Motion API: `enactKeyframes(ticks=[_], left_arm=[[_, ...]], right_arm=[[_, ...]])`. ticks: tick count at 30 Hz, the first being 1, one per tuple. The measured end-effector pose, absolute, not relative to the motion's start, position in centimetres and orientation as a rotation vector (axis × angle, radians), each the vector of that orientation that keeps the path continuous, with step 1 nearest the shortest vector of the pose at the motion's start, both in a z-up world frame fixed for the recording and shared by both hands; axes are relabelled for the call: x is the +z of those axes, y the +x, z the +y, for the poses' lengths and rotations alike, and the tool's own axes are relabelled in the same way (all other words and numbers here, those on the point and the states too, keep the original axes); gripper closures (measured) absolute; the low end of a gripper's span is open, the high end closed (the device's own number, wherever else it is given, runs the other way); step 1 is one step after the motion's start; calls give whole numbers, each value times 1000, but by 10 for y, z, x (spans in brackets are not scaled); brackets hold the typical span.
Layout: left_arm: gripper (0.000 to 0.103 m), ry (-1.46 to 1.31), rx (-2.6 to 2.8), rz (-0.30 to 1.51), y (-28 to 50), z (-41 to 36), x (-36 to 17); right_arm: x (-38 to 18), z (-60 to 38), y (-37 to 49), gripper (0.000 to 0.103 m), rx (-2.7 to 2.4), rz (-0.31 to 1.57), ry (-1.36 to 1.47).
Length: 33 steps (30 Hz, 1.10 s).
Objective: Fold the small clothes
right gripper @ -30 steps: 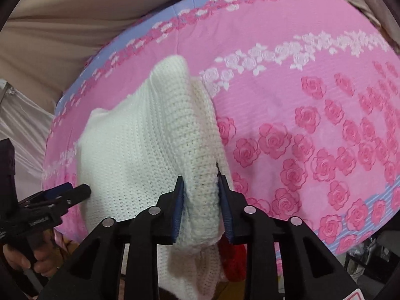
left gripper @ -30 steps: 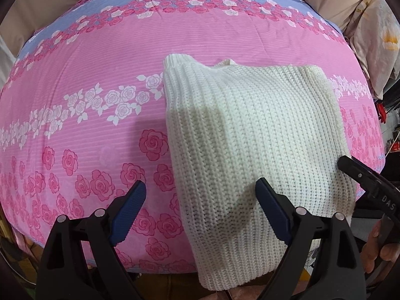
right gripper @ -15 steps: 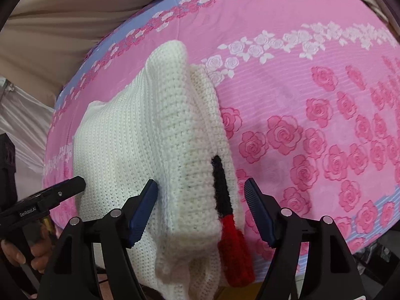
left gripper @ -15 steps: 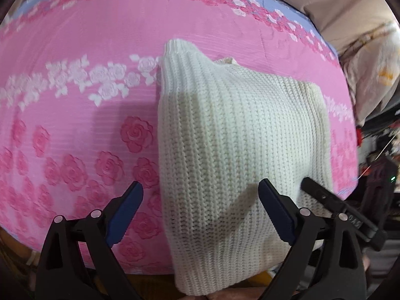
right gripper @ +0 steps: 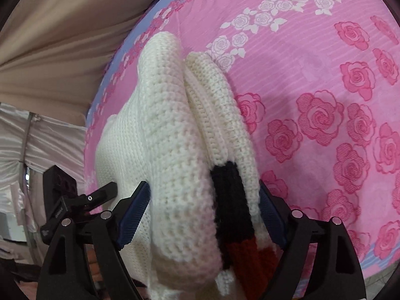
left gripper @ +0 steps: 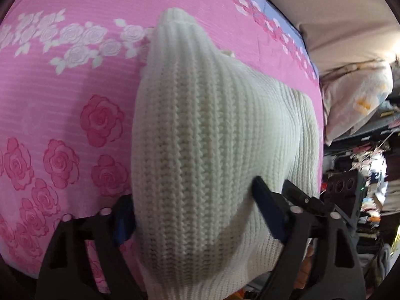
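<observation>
Cream ribbed knit filled both views: the sweater [left gripper: 215,150] lay folded on the pink rose-print bedsheet [left gripper: 62,100] of the bed, its near end hanging past the mattress edge.

A second before, the right claw [right gripper: 205,215] had been pinched on the thick folded edge; half a second before it had let go, and now it stood spread wide, its blue pads [right gripper: 132,212] on either side of the stacked layers, where a black and red cuff [right gripper: 232,215] showed between the cream folds. The left claw [left gripper: 195,215] had meanwhile come forward from hovering short of the garment and now straddled the near left part of the fold, also spread, one pad half hidden behind the knit. Whether either claw's pads pressed the knit could not be told.

So the last fold seemed laid down and released, and both claws looked placed for a fresh grip across the near end, probably to fold the sweater once more or to lift it. The bulky layers might slip apart if only the top one were caught.
</observation>
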State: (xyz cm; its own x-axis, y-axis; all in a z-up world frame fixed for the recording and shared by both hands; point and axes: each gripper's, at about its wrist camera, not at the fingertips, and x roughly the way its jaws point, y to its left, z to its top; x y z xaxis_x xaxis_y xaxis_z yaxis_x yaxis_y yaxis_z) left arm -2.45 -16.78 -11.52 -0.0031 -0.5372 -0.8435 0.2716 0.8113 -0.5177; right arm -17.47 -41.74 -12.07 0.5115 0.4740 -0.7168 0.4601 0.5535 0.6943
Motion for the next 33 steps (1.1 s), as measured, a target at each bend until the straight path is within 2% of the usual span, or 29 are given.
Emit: enactKeyframes(ticks=[2, 4, 7, 12, 17, 21, 24, 28, 33], left_arm=[[51, -202, -681, 1423, -24, -174, -102], [58, -183, -723, 1402, -26, -181, -82], [60, -204, -815, 1351, -31, -193, -43], [60, -158, -1012, 1148, -43, -225, 54], [58, -82, -1201, 833, -62, -243, 176], [57, -49, -1265, 566, -81, -228, 268], [54, -49, -1255, 404, -89, -202, 318], [46, -37, -1184, 293, -87, -167, 355], [42, -53, -1035, 383, -39, -132, 338]], right_arm=[[-121, -419, -172, 55, 37, 1078, 1075], [-111, -417, -170, 63, 25, 1079, 1038], [-82, -418, -174, 67, 19, 1021, 1037], [18, -429, -194, 68, -16, 824, 923], [127, -446, -220, 67, -46, 570, 781], [214, -447, -232, 66, -44, 354, 649], [273, -437, -236, 66, -10, 216, 544], [328, -413, -223, 64, 61, 92, 463], [340, -385, -170, 61, 159, 104, 482]])
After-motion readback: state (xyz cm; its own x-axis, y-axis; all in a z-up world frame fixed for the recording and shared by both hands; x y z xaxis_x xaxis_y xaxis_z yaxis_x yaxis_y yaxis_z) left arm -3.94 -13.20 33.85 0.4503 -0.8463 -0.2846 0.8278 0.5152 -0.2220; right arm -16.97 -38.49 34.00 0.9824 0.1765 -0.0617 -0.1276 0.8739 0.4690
